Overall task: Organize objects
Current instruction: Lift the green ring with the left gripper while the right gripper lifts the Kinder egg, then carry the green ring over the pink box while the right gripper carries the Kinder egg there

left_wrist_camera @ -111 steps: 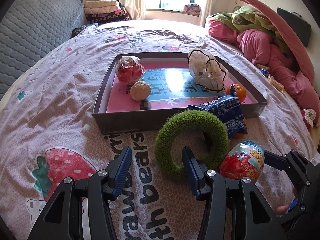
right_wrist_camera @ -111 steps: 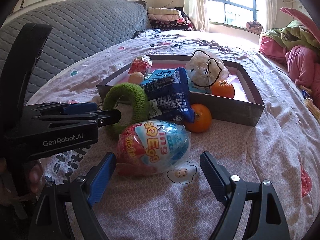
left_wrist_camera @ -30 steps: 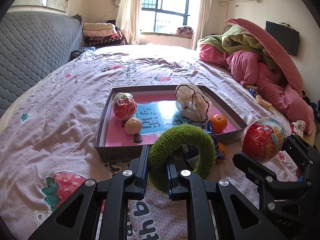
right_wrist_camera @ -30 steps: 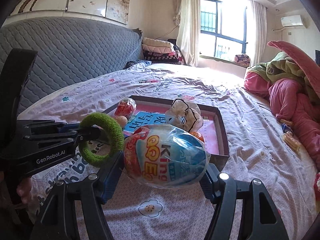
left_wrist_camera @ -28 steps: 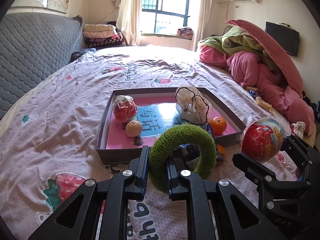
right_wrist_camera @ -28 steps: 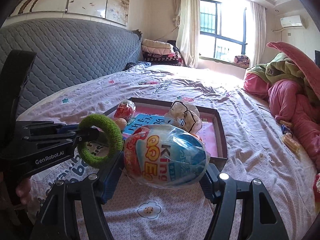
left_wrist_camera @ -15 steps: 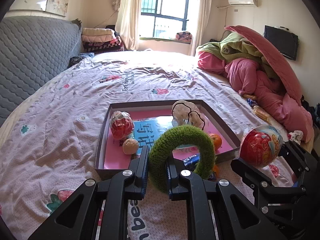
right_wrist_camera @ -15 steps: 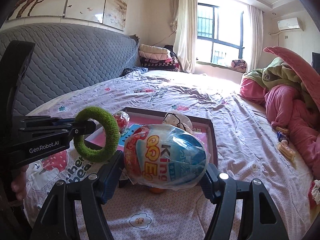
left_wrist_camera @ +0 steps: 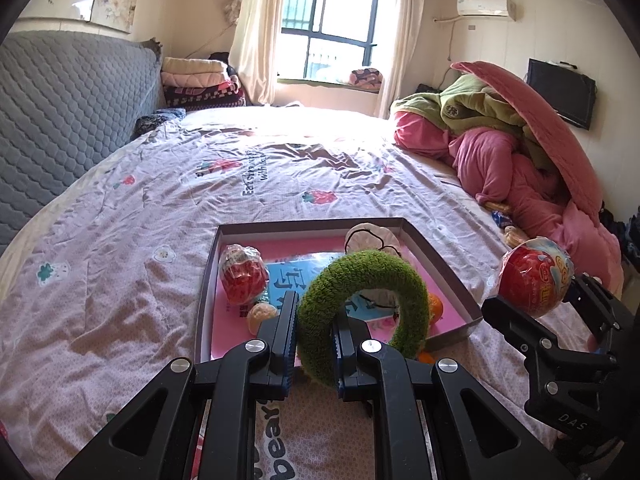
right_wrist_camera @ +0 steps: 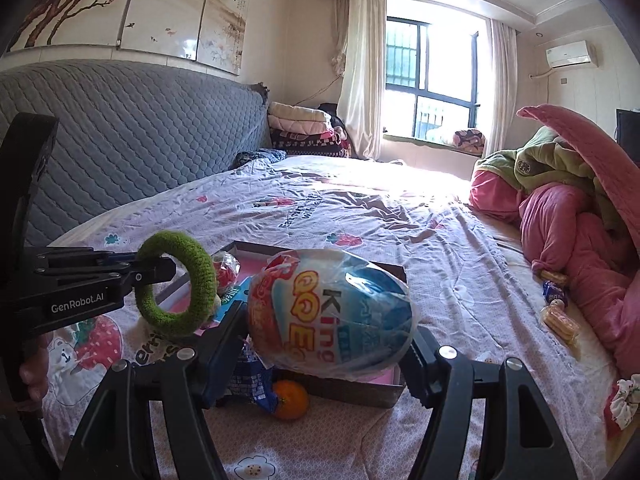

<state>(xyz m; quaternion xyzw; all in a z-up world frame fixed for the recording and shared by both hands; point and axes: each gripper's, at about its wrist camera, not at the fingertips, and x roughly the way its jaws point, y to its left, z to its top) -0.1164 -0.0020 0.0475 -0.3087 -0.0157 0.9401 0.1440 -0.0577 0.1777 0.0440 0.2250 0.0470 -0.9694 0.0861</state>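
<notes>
My left gripper point(left_wrist_camera: 314, 330) is shut on a fuzzy green ring point(left_wrist_camera: 362, 312), held upright above the bed in front of the tray. The ring point(right_wrist_camera: 176, 284) and the left gripper point(right_wrist_camera: 154, 270) also show at the left of the right wrist view. My right gripper point(right_wrist_camera: 326, 334) is shut on a large foil-wrapped toy egg point(right_wrist_camera: 332, 314), lifted above the tray's near right corner; the egg point(left_wrist_camera: 536, 280) appears at the right of the left wrist view. The shallow grey tray point(left_wrist_camera: 448, 268) with a pink floor holds a wrapped red item point(left_wrist_camera: 242, 276), a small round fruit point(left_wrist_camera: 261, 316), a white pouch point(left_wrist_camera: 370, 236) and an orange point(left_wrist_camera: 434, 306).
On the bedsheet in front of the tray lie an orange point(right_wrist_camera: 290, 400) and a blue snack packet point(right_wrist_camera: 254, 380). A pile of pink and green bedding point(left_wrist_camera: 520, 152) fills the right side. A grey quilted headboard point(left_wrist_camera: 60, 112) runs along the left. A hand point(right_wrist_camera: 34, 368) grips the left tool.
Both grippers have risen with their loads, so the tray and bed look lower and farther. The ring and the egg stay gripped as before.
</notes>
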